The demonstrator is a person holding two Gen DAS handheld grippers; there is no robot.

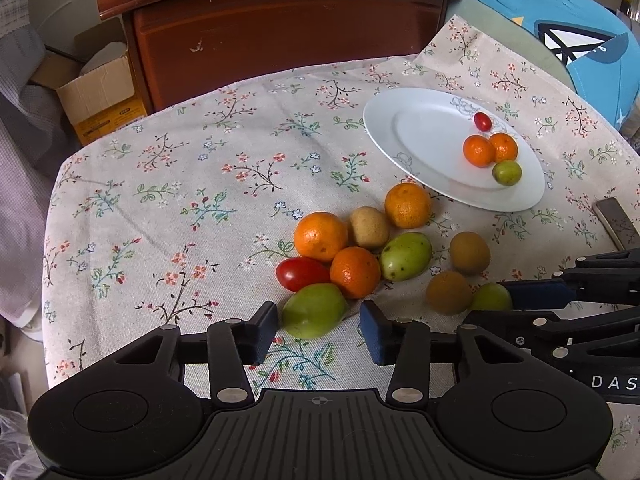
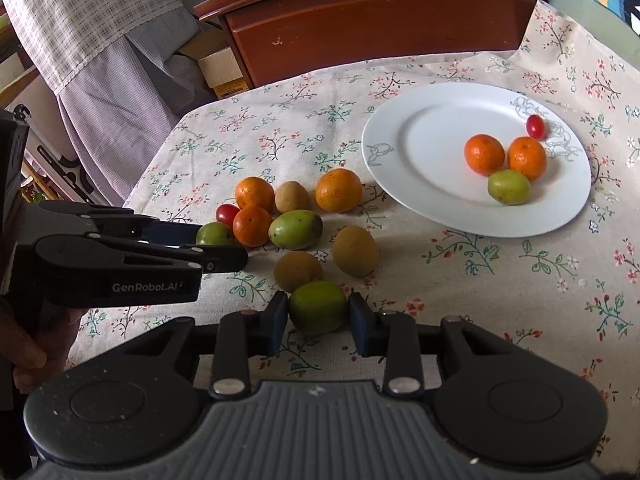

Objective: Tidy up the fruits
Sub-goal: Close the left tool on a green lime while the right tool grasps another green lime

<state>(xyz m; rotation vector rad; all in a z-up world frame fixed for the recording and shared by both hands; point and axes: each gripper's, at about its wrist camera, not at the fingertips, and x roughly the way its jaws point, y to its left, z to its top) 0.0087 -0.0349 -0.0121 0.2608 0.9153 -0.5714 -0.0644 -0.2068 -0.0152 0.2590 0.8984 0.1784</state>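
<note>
My left gripper stands open around a green fruit on the flowered cloth; its left pad is at the fruit and a gap shows at the right pad. Just beyond lie a red tomato, three oranges, brown fruits and another green fruit. My right gripper is shut on a second green fruit, with both pads against its sides. The white plate at the far right holds two oranges, a green fruit and a small tomato.
A dark wooden cabinet stands behind the table with a cardboard box to its left. A flat dark object lies at the right edge of the cloth. A hand holds the left gripper. Checked fabric hangs at the left.
</note>
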